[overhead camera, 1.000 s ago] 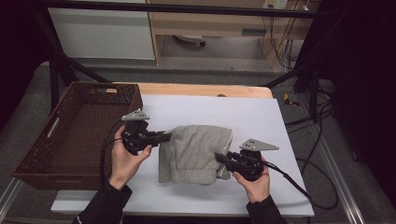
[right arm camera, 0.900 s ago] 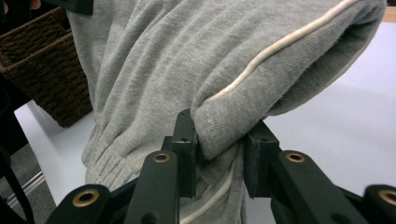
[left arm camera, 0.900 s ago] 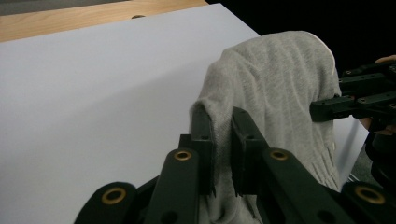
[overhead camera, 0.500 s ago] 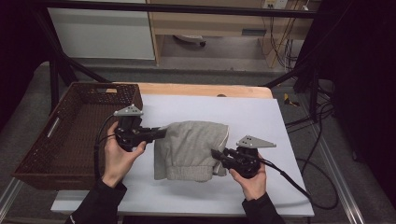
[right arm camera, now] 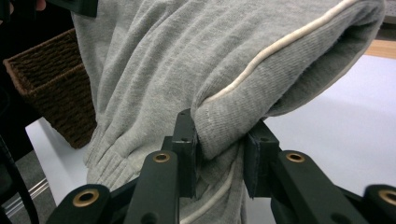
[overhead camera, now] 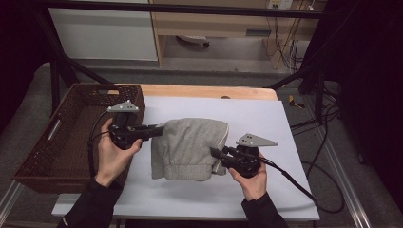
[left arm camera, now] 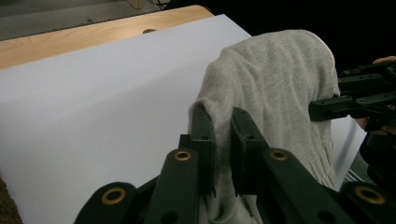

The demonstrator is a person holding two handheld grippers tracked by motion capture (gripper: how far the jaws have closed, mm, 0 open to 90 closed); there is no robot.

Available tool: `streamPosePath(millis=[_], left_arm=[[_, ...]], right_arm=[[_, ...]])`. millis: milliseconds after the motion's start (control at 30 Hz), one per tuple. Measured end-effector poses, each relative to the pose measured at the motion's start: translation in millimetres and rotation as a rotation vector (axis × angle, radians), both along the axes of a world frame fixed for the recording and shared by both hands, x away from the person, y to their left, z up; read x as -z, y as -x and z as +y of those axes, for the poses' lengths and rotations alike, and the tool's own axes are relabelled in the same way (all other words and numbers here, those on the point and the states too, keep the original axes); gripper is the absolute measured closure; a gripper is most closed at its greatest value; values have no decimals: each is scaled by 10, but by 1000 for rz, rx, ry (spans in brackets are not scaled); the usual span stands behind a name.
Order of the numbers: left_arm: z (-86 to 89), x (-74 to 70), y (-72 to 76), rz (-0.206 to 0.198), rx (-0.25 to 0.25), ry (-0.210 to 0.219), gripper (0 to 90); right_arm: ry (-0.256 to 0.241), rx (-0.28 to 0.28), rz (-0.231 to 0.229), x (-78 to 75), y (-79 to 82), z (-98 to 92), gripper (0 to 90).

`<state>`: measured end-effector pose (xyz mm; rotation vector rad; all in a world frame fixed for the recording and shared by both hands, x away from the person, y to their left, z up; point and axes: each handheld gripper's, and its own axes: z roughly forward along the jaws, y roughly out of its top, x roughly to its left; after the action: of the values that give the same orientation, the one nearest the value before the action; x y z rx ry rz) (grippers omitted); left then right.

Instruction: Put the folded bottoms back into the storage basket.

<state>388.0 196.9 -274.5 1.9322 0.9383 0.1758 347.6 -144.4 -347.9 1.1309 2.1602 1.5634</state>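
A folded grey sweatshirt [overhead camera: 190,147] with a white cord hangs lifted above the white table [overhead camera: 266,118], held at both sides. My left gripper [overhead camera: 160,128] is shut on its left edge; in the left gripper view its jaws pinch a fold of the grey sweatshirt [left arm camera: 275,84]. My right gripper [overhead camera: 215,153] is shut on the right edge, and in the right gripper view the jaws clamp a thick bunch of the sweatshirt [right arm camera: 219,70]. The other gripper [left arm camera: 355,105] shows at the far side of the cloth.
A dark brown wicker basket [overhead camera: 52,142] stands at the table's left end, close behind my left hand, and its corner [right arm camera: 51,88] appears past the cloth. A wooden strip [overhead camera: 214,91] runs along the table's far edge. Cables [overhead camera: 304,185] trail off to the right.
Both grippers have lifted the sweatshirt off the table and carried it a little to the left, toward the basket. Both stay shut on it.
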Motion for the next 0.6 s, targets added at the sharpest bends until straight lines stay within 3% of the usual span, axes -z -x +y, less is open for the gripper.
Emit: streamPosePath(millis=[600], left_arm=[[169,-215,7,-15,-13,-7,814]], right_arm=[[-16,-16,-33,-135,-44,171,705]])
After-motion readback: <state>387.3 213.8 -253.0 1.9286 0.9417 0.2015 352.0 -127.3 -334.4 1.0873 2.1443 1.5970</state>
